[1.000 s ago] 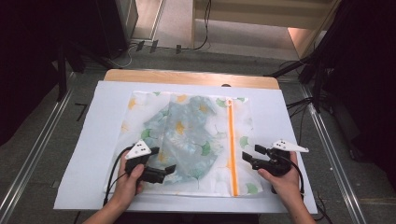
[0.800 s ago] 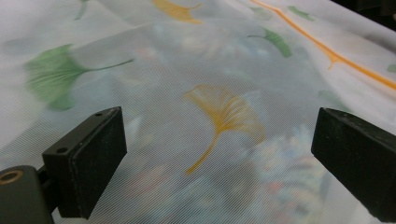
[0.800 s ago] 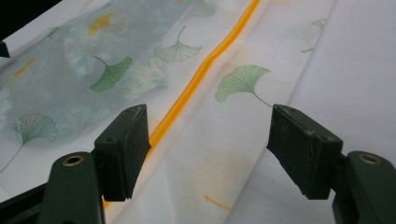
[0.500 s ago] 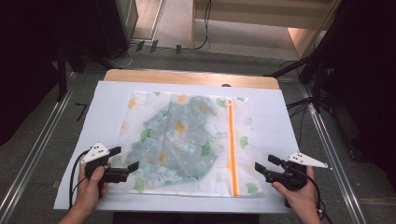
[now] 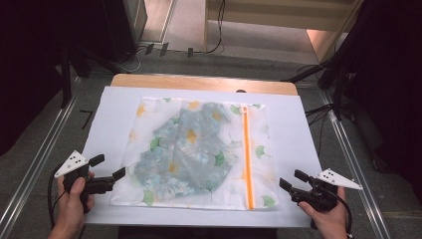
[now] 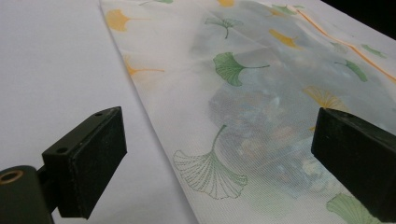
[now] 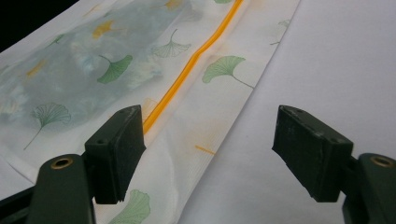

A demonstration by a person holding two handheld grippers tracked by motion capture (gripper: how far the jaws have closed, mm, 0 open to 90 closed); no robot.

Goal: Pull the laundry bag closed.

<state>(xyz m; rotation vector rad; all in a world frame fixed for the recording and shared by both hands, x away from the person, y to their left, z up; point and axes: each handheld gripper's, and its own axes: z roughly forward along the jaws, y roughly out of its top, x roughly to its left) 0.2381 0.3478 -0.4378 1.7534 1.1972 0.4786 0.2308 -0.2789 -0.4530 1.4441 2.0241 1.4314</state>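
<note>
Lying flat at the middle of the white sheet (image 5: 298, 129) that covers the bench (image 5: 199, 82), a mesh laundry bag (image 5: 199, 149) printed with ginkgo leaves holds a blue-green patterned garment (image 5: 186, 149), seen through the mesh. An orange zipper (image 5: 246, 159) runs along the bag near its right edge. Left gripper (image 5: 108, 169) sits just off the bag's lower left corner, jaws spread with nothing between them; in the left gripper view the bag's edge passes between the 2 jaws, well beyond them. Right gripper (image 5: 291, 180) sits just off the bag's lower right corner, its jaws having just been opening, now spread wide and empty. Neither gripper touches the bag.
</note>
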